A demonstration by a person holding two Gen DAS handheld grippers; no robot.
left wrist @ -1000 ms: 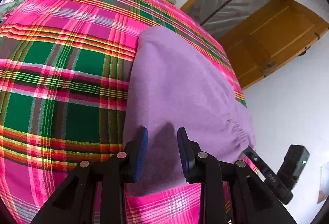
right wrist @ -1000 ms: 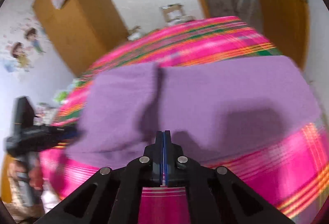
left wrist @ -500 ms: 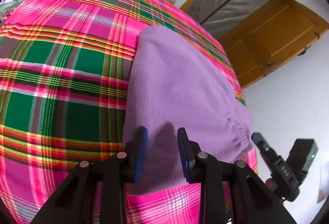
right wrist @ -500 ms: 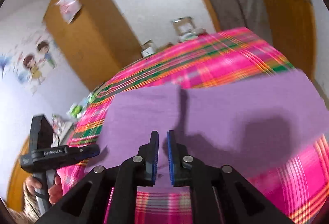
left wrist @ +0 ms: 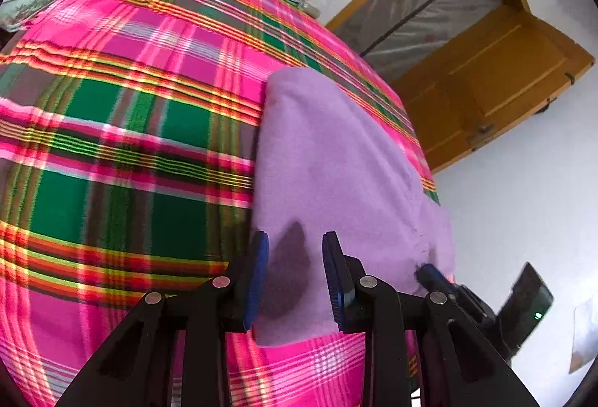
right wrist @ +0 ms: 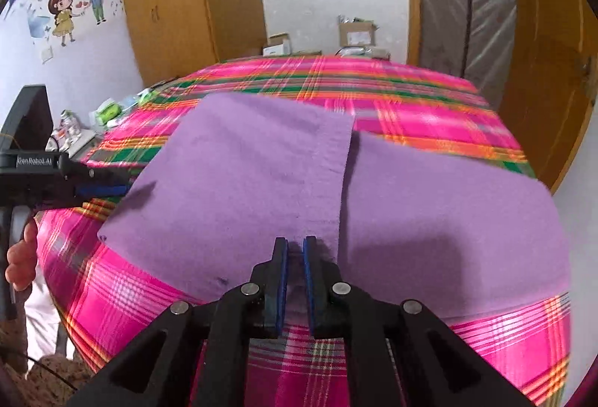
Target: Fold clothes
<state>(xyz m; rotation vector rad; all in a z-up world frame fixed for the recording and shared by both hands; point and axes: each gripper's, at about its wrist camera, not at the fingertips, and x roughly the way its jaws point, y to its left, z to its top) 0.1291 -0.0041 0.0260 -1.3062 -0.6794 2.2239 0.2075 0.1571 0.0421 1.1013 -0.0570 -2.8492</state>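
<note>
On a bed under a pink and green plaid blanket (left wrist: 112, 153), purple fleece trousers (right wrist: 284, 182) lie flat, one leg folded over the other. The left tongs (left wrist: 295, 268) hover wide open and empty over the near left hem. The right tongs (right wrist: 294, 268), slightly parted and gripping nothing, hover above the near edge, likely positioned to grasp it for another fold.
</note>
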